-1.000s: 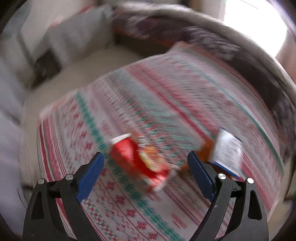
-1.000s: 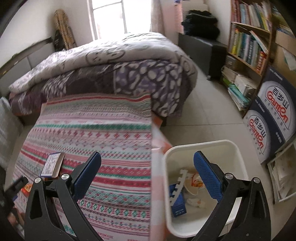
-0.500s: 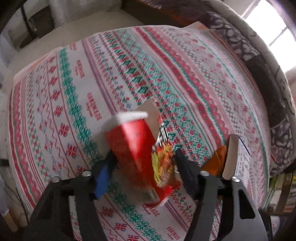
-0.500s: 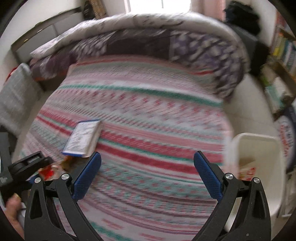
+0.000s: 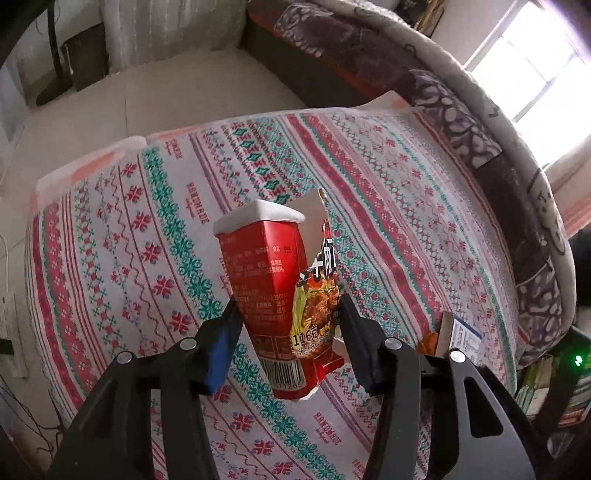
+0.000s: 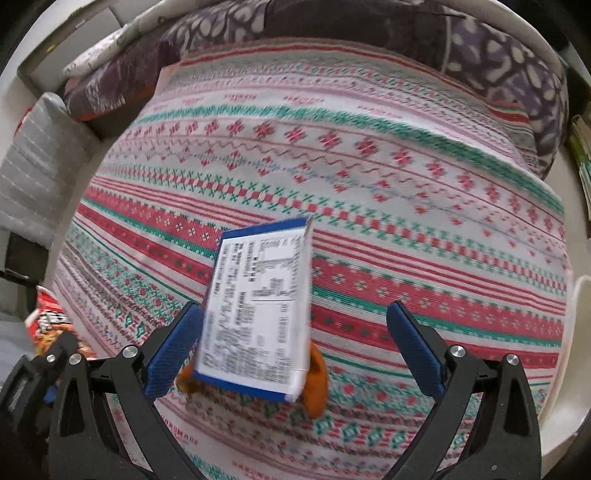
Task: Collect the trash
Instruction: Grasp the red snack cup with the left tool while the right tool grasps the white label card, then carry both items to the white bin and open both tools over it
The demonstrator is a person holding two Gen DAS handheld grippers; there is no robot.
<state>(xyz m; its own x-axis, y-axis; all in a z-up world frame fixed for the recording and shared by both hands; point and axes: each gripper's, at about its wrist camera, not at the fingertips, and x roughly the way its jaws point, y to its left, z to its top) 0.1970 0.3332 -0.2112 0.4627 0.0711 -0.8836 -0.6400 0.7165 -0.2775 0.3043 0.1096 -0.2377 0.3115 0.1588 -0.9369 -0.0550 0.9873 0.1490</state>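
Note:
My left gripper [image 5: 286, 328] is shut on a red snack packet [image 5: 273, 288] with a torn top and holds it above the patterned cloth [image 5: 369, 206]. A blue and white box [image 6: 258, 314] lies on the cloth over an orange scrap [image 6: 317, 380], between the fingers of my right gripper [image 6: 291, 350], which is open and empty. The box also shows at the right in the left wrist view [image 5: 458, 338]. The red packet shows at the far left of the right wrist view [image 6: 48, 321].
A purple and white quilt [image 6: 369, 22] is bunched at the far end of the bed. The white bin's rim [image 6: 580, 332] shows at the right edge. A grey cushion [image 6: 33, 177] stands on the left. A window [image 5: 535, 74] is beyond the bed.
My left gripper closed on the red packet and lifted it off the cloth. My right gripper swung left from the bin to over the blue and white box.

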